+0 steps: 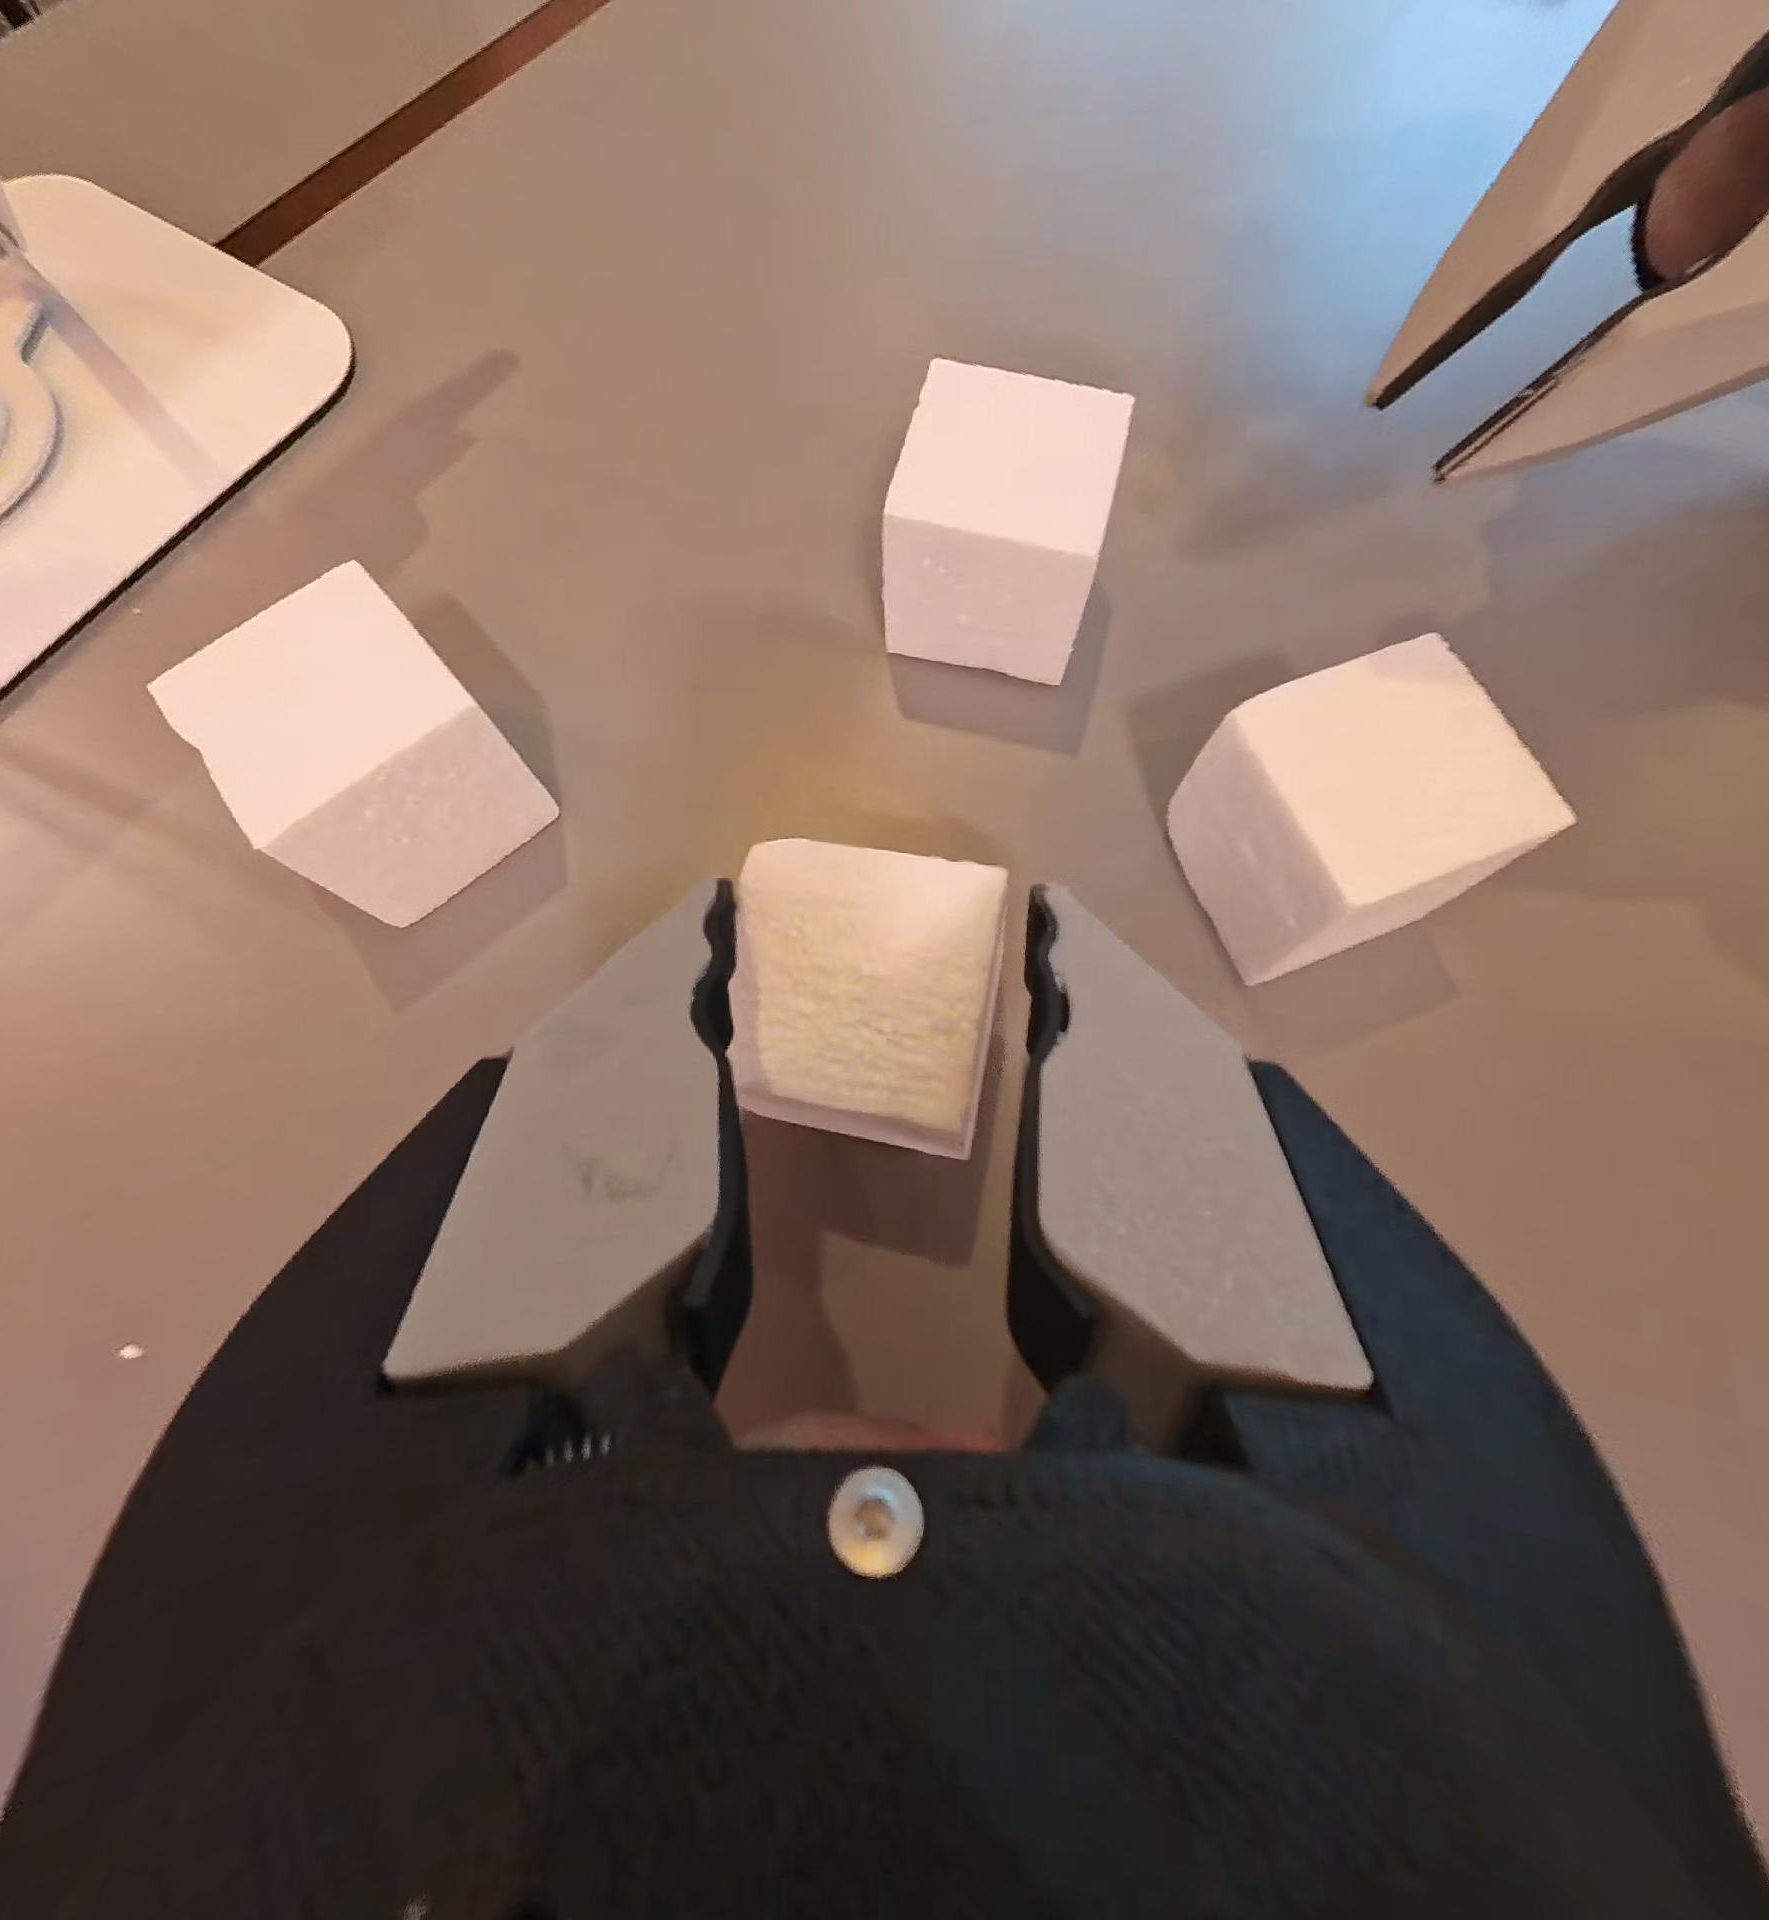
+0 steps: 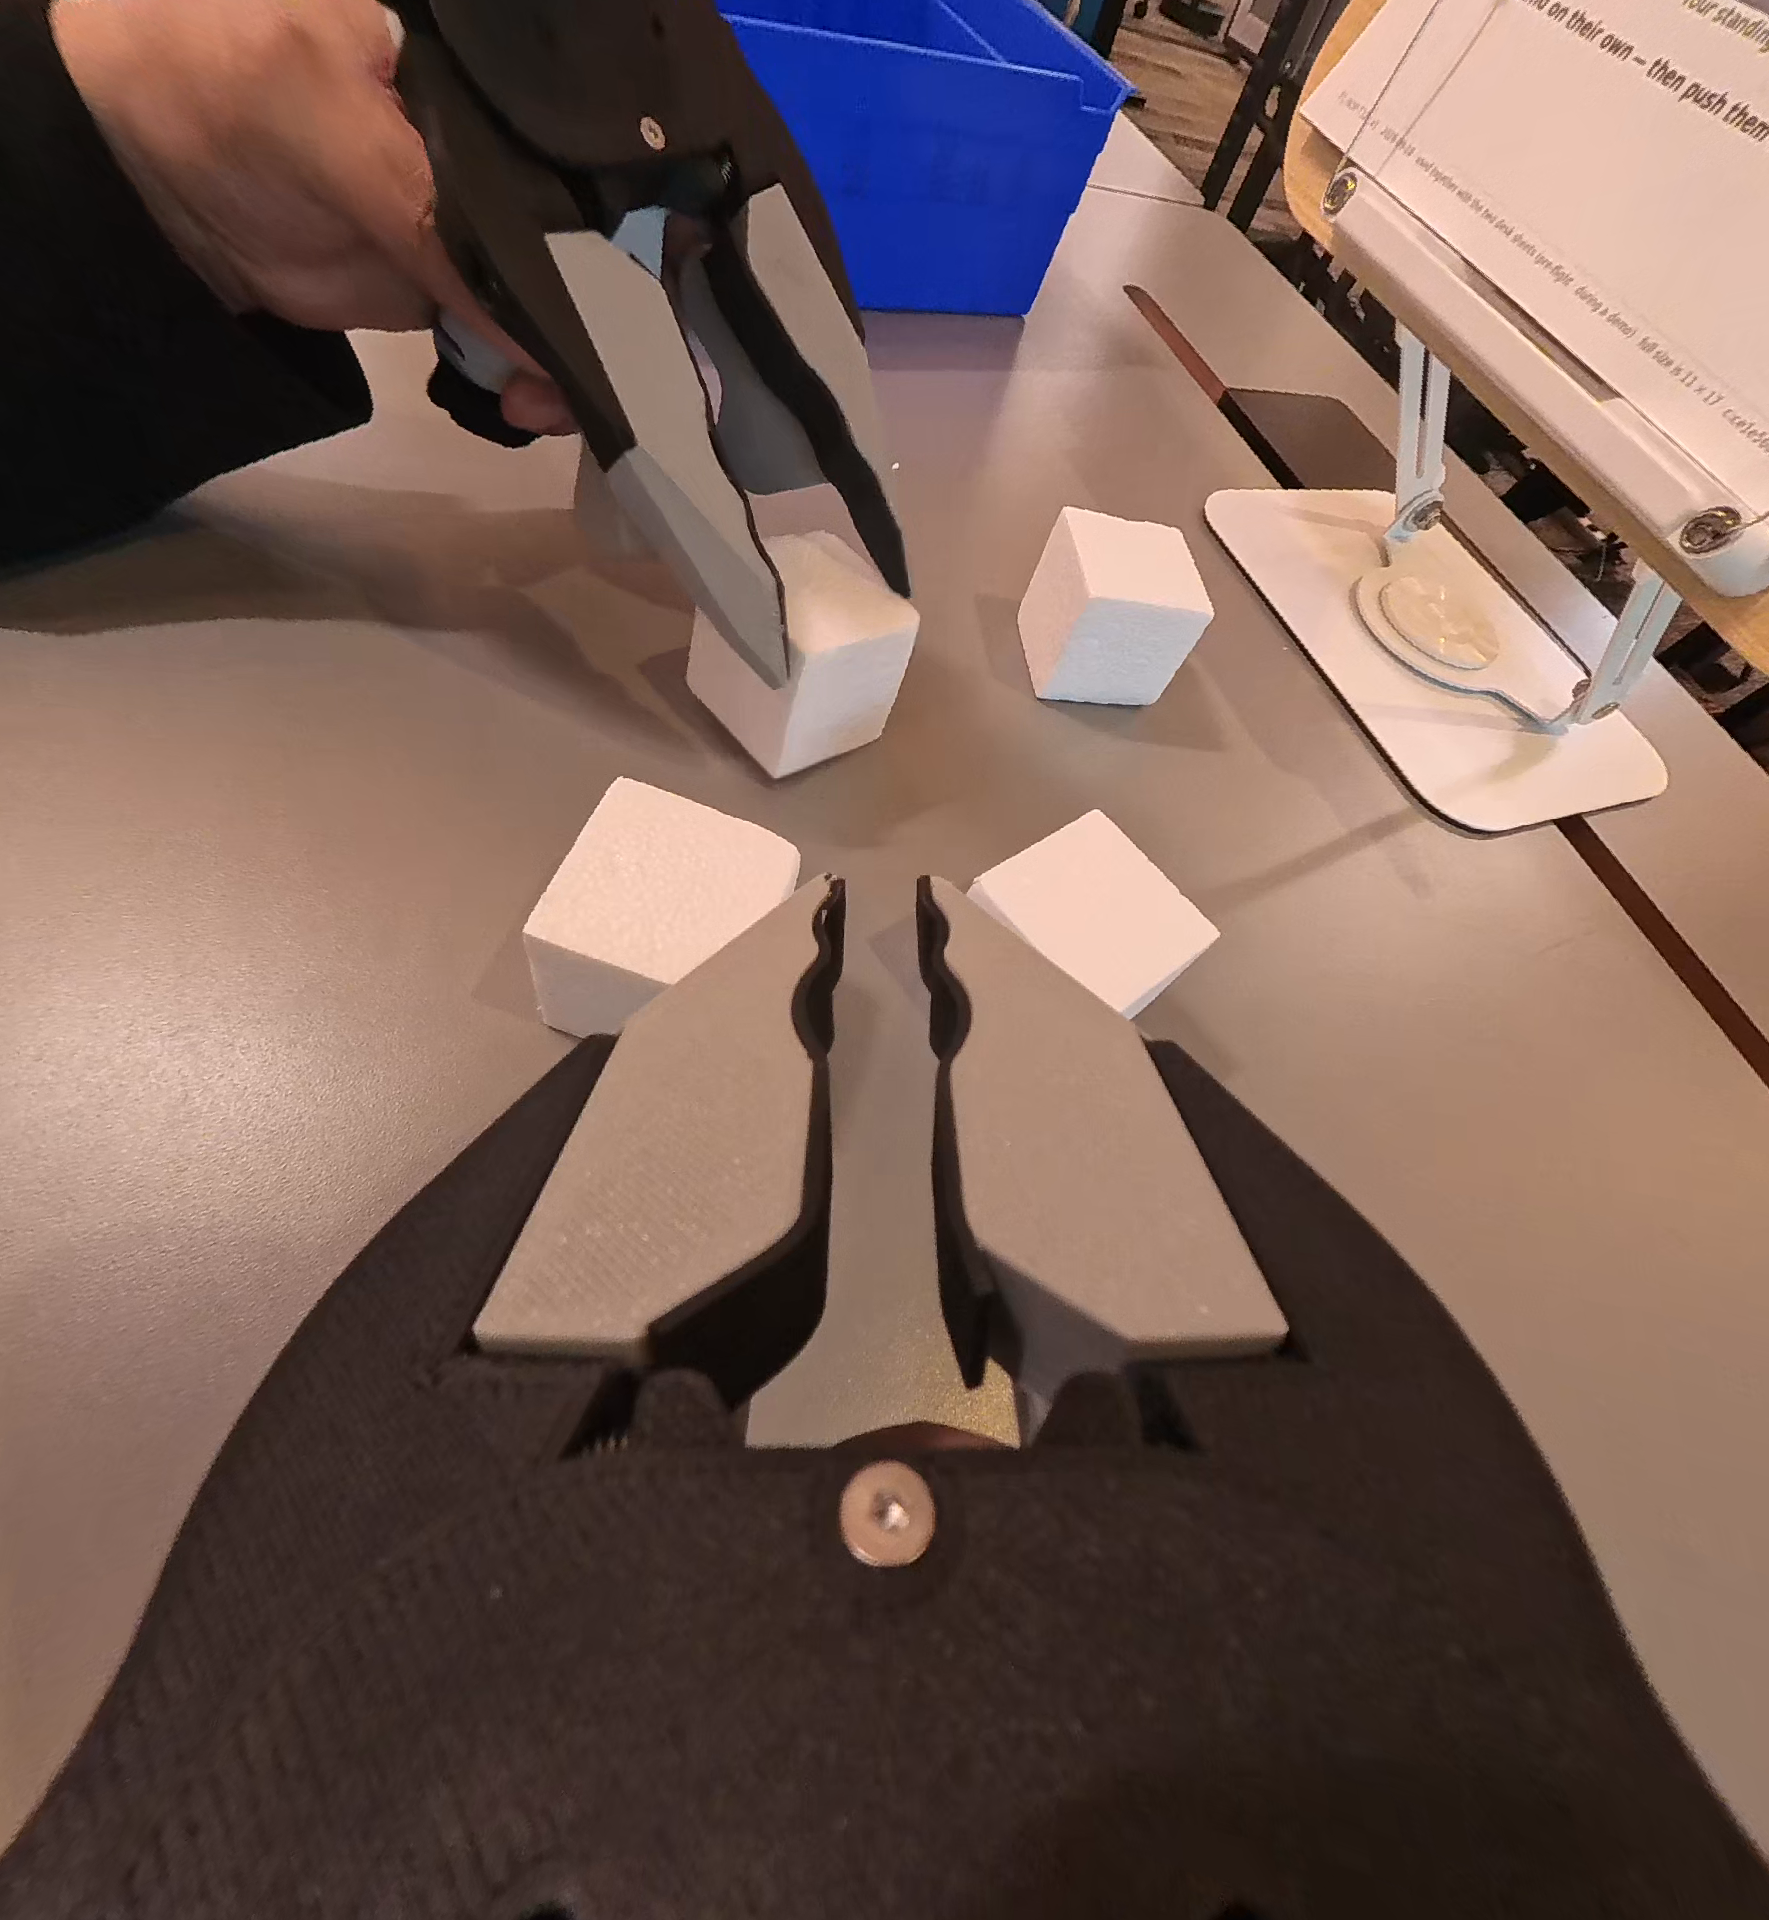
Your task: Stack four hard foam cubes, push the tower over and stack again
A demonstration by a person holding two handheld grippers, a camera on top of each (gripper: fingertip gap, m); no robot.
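Observation:
Four white foam cubes lie apart on the grey table (image 1: 132,1195), none stacked. My left gripper (image 1: 872,914) is open and straddles the nearest cube (image 1: 864,997). Its left pad touches the cube and a small gap shows at the right pad. In the right wrist view this gripper (image 2: 840,634) points down over that cube (image 2: 838,686), which rests on the table. The other cubes sit at the left (image 1: 340,738), far (image 1: 1005,520) and right (image 1: 1368,810). My right gripper (image 2: 880,894) is empty with a narrow gap, above the space between two cubes (image 2: 651,904) (image 2: 1098,909). It also shows at the top right of the left wrist view (image 1: 1410,436).
A white stand base (image 2: 1431,644) carrying a tilted printed sheet (image 2: 1638,208) stands at the table's right side, next to one cube (image 2: 1114,608). It also shows in the left wrist view (image 1: 184,343). A blue bin (image 2: 921,156) sits at the far edge. A person's hand (image 2: 267,177) holds the left gripper.

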